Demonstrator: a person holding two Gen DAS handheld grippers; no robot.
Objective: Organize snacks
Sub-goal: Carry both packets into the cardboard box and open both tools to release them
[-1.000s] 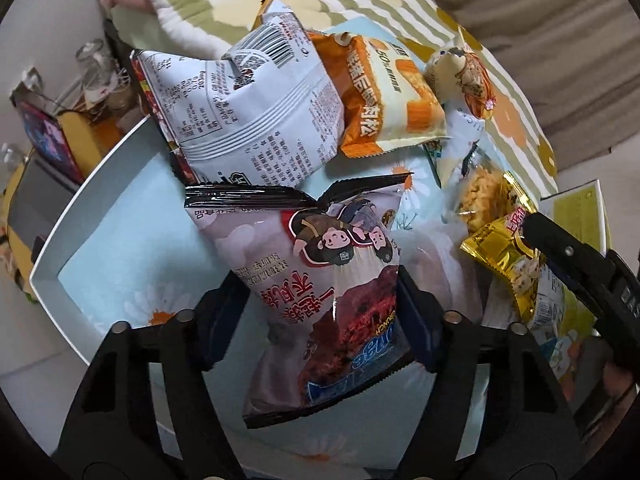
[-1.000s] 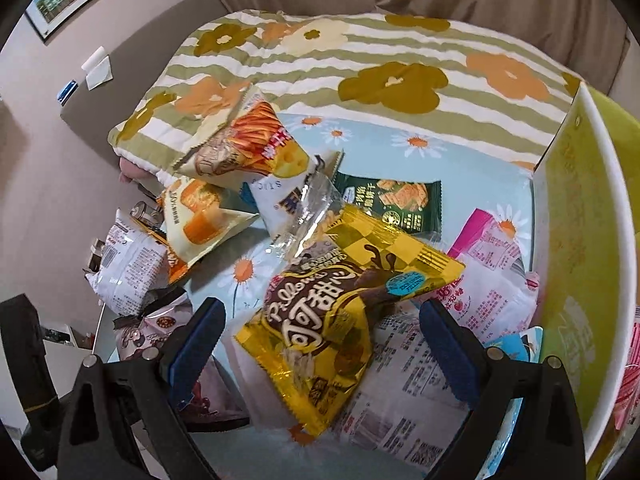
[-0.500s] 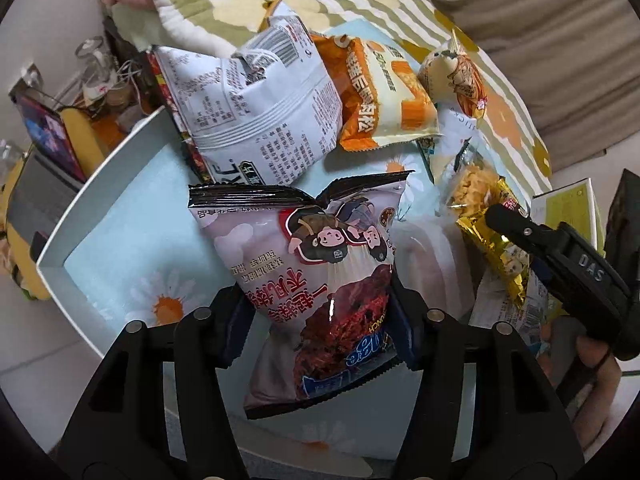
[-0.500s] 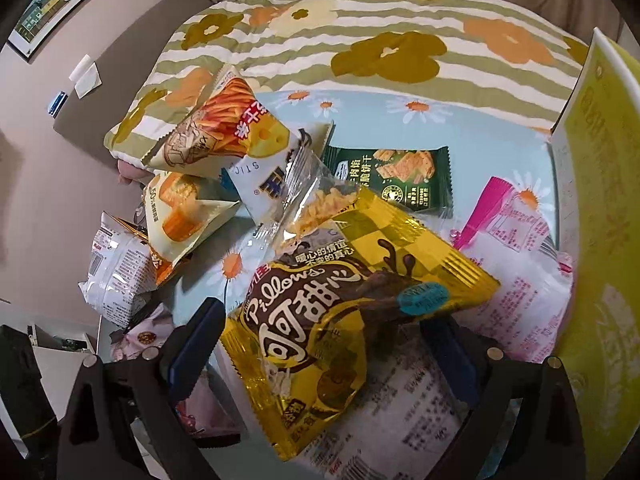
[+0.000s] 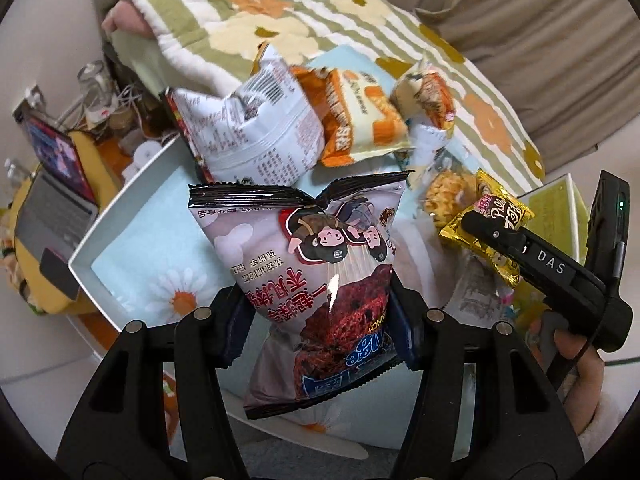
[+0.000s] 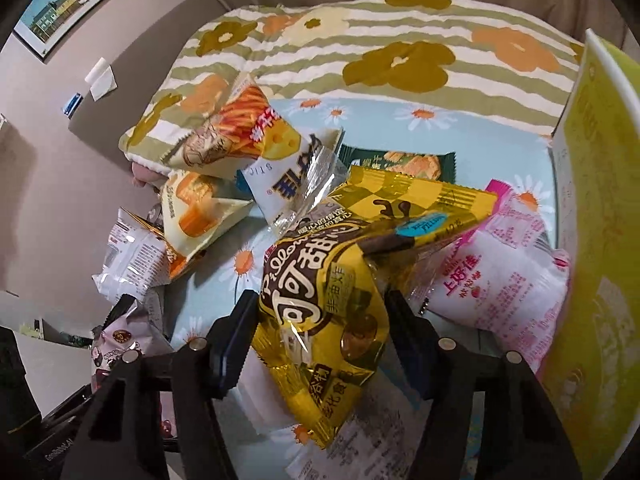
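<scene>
We note that the right gripper [image 6: 320,328] has just closed its jaws on the yellow snack bag [image 6: 344,280], which was loose between them a second ago. The left gripper [image 5: 320,320] clamps the pink snack bag [image 5: 316,276], now raised. Both bags are secured for transfer; both grippers point steeply downward.
</scene>
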